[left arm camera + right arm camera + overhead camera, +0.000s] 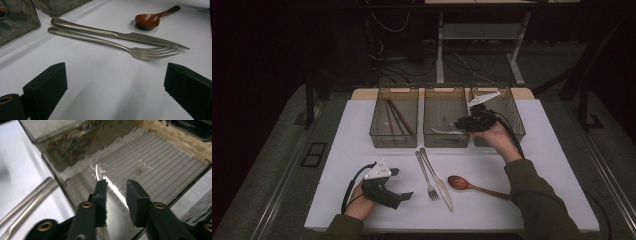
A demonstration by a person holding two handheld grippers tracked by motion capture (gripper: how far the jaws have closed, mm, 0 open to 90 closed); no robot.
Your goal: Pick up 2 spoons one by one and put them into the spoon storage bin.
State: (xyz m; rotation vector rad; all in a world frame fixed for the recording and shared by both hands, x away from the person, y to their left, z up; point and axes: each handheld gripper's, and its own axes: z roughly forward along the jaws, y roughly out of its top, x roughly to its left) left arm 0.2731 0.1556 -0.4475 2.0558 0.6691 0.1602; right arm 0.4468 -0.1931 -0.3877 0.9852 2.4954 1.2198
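Left tool (404, 196) is resting open and empty on the surface (362, 130); the left bin (395, 118) is already holding chopsticks (397, 116). Fork (427, 175), knife (438, 180) and wooden spoon (476, 186) are waiting unsorted. Right tool (116, 195) is hanging over the middle bin (445, 117), jaws parted, metal spoon (107, 182) lying between them, apparently released.

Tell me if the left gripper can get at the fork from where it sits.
Probably yes: the left gripper sits open on the table, aimed at the fork with bare cloth between; the knife lying against the fork may crowd the grasp.
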